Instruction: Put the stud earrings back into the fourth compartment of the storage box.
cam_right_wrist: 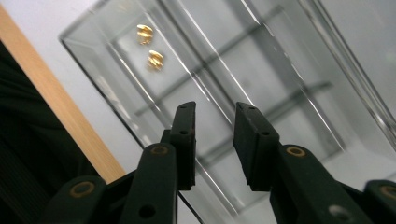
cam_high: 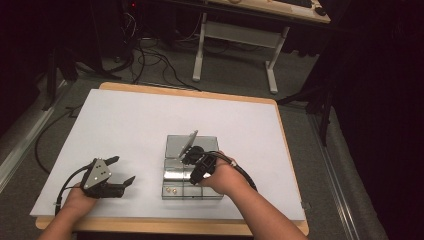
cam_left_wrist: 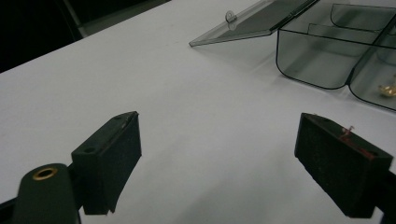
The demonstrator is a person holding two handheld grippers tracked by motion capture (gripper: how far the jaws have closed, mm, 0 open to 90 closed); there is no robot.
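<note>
Over the clear box [cam_high: 192,172], the right gripper [cam_right_wrist: 214,140] hovers, jaws narrow and empty; 2 gold pieces [cam_right_wrist: 150,46], perhaps earrings, lie inside. Next: close the lid [cam_high: 188,143]. Left gripper [cam_left_wrist: 219,163] idles, jaws wide.

Dim lab, paper-covered table [cam_high: 125,115], floor cables [cam_high: 150,60], second workbench [cam_high: 270,10]

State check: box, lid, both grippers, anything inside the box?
Clear compartment box: on the white table cover, open.
Lid: raised, tilted up at the far side of the box.
Two small gold pieces: lying loose in one corner compartment, apart from both grippers.
Left gripper: open wide, nothing between its jaws, off to the side of the box.
Right gripper: over the box, narrow gap between its jaws, nothing between them.
</note>
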